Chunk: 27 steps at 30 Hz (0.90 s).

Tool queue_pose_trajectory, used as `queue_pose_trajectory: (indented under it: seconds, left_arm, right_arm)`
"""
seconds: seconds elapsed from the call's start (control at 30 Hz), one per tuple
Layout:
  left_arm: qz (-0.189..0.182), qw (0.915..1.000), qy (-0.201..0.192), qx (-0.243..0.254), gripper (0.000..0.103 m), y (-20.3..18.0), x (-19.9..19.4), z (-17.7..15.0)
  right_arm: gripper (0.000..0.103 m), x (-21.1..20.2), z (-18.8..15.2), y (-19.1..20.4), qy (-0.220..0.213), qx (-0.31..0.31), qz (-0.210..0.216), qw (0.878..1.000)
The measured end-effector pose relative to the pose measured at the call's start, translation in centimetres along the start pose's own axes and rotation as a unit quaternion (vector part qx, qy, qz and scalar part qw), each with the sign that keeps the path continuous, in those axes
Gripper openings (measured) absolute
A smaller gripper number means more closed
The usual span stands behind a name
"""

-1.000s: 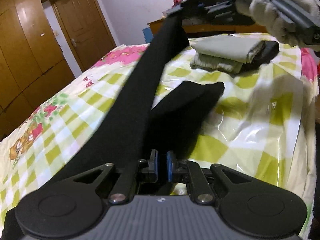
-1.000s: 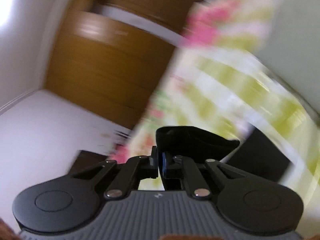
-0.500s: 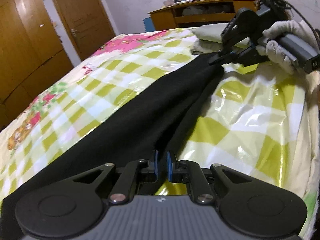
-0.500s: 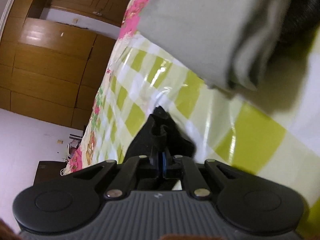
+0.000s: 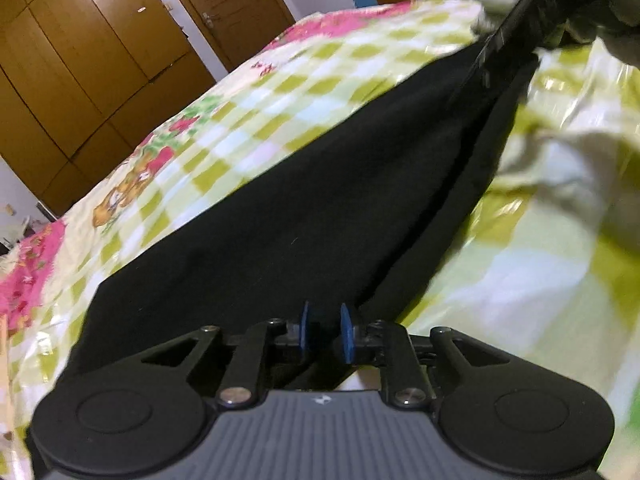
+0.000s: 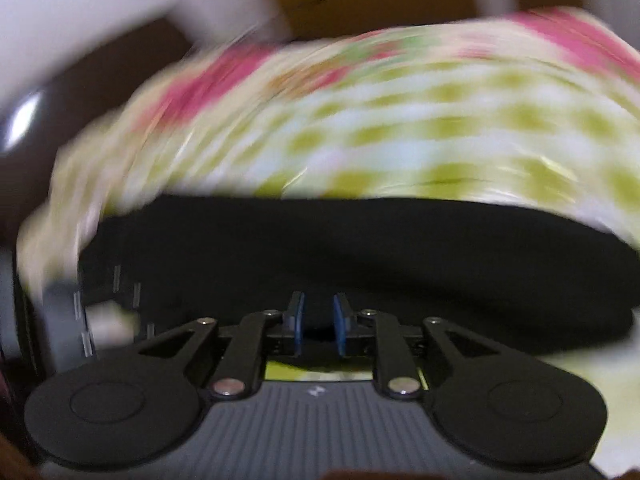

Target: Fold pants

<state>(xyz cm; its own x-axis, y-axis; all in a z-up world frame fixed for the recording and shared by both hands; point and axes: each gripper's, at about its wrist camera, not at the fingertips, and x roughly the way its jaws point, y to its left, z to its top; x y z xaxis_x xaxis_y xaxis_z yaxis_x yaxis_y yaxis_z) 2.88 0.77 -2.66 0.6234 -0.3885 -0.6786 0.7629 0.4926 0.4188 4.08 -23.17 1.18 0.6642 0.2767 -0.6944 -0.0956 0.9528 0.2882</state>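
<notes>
My main worry is the cloth dragging out of line as I pull away. The black pants (image 5: 304, 208) lie flat on the checked bedsheet (image 5: 224, 128), one leg laid over the other, and any fabric snagging on a blue pad would skew the stacked edges or bunch the glossy sheet beneath. The right wrist view is heavily smeared, so I judge that hand is moving fast, which raises that risk.

My left gripper (image 5: 325, 332) sits at the near end of the pants, its blue pads parted a little. Dark cloth shows in the gap between them, but they do not look pressed onto it; I read them as loosened. The garment runs away from it toward the far right, where the other tool (image 5: 516, 28) hangs over its narrow end.

My right gripper (image 6: 318, 322) likewise has its pads parted, with the pants (image 6: 360, 256) lying crosswise just ahead and under the tips. Whether fabric touches those pads I cannot tell.
</notes>
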Motion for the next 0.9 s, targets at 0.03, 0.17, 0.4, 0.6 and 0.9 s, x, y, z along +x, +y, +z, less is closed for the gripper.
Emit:
queue_pose_trajectory:
  seconds: [0.03,0.17,0.4,0.6,0.9]
  left_arm:
    - [-0.002,1.0000,0.000,0.004,0.035,0.4,0.0,-0.3]
    - [-0.020,0.9995,0.001,0.023,0.037,0.8,0.4,-1.3]
    - [-0.046,0.9978,-0.021,0.044,0.038,0.8,-0.2,-1.9]
    - [-0.030,0.9979,-0.019,0.053,0.042,0.7,0.8,-2.0]
    - [-0.023,0.9990,-0.030,-0.023,0.038,3.4,1.4,-0.9]
  right_arm:
    - [0.017,2.0,0.2,1.7,0.025,-0.054,0.005,0.998]
    - [0.018,6.3,-0.6,6.7,0.077,-0.218,0.013,0.973]
    - [0.022,9.5,-1.8,9.7,0.096,-0.347,0.004,0.933]
    - [0.023,10.9,-1.4,11.4,0.079,-0.362,0.000,0.929]
    - [0.029,12.3,-1.4,13.6,0.060,-0.380,0.005,0.923]
